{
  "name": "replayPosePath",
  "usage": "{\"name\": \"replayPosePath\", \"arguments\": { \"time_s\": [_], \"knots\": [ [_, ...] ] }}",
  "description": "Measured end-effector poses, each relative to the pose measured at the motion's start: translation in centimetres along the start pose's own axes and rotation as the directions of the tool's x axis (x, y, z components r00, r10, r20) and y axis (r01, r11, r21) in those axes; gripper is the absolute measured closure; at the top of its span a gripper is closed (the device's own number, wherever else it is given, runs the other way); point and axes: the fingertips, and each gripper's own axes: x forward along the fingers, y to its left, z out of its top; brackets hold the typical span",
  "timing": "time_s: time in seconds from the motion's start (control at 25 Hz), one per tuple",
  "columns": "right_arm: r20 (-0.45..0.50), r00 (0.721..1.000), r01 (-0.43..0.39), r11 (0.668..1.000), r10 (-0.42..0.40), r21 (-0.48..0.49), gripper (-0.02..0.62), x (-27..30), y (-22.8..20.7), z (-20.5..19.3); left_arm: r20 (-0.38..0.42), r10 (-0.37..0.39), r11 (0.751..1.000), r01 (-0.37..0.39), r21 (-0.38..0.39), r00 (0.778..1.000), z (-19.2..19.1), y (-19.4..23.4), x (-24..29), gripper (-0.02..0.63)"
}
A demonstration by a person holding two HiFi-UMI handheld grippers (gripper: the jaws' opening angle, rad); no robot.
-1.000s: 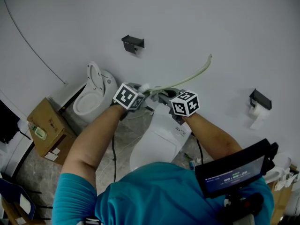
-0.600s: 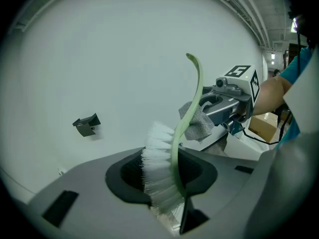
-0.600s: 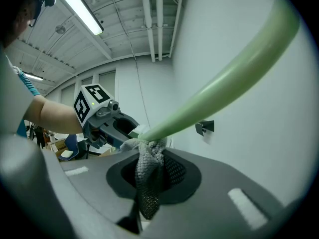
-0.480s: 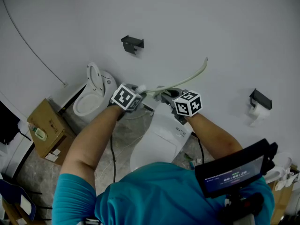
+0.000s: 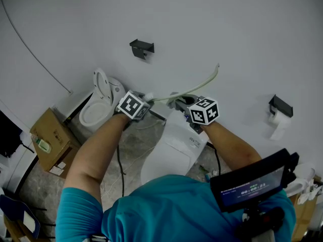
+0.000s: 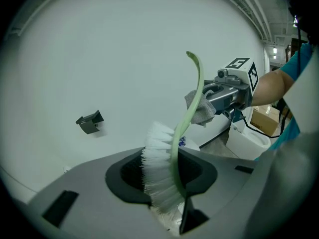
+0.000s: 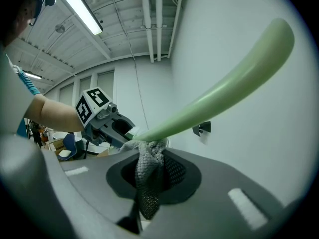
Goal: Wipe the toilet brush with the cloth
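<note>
A plain white wall (image 5: 227, 24) fills most of the head view. Below it, a white toilet (image 5: 169, 153) stands on the floor right in front of the person. A second toilet (image 5: 101, 102) with its seat raised stands to the left, and a cardboard box (image 5: 48, 145) sits further left again. Both bare arms reach forward over the nearer toilet.

The toilet brush (image 6: 192, 103) is held up in the air between the two grippers. Its pale green curved handle rises toward the wall, and its white bristles are at the low end. The jaws of the left gripper (image 6: 164, 183) are clenched on the brush head, with bristles sticking out to one side. The jaws of the right gripper (image 7: 149, 183) are grasping the grey knitted cloth (image 7: 149, 176). The cloth bunches up from the jaws and touches the underside of the handle, on its lower part, near the left gripper.

A small black bracket (image 5: 141, 48) is fixed to the wall above the grippers.
</note>
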Motion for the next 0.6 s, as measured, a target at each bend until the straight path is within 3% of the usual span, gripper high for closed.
{"name": "replayPosePath", "arguments": {
  "time_s": [0.08,0.48,0.6],
  "knots": [
    [0.003,1.000,0.002,1.000,-0.002,0.000,0.566,-0.1,-0.1,0.1,-0.030,0.008,1.000,-0.008,-0.028,1.000,-0.9,0.3,0.1,0.459],
    [0.018,1.000,0.021,1.000,-0.022,0.011,0.566,-0.9,-1.0,0.5,-0.045,0.016,1.000,-0.015,0.019,0.999,-1.7,1.0,-0.4,0.459],
    [0.021,0.999,0.025,1.000,-0.025,0.013,0.566,-1.0,-1.2,0.6,-0.069,0.024,1.000,-0.023,0.002,0.997,-2.5,1.4,-0.5,0.459]
  ]
}}
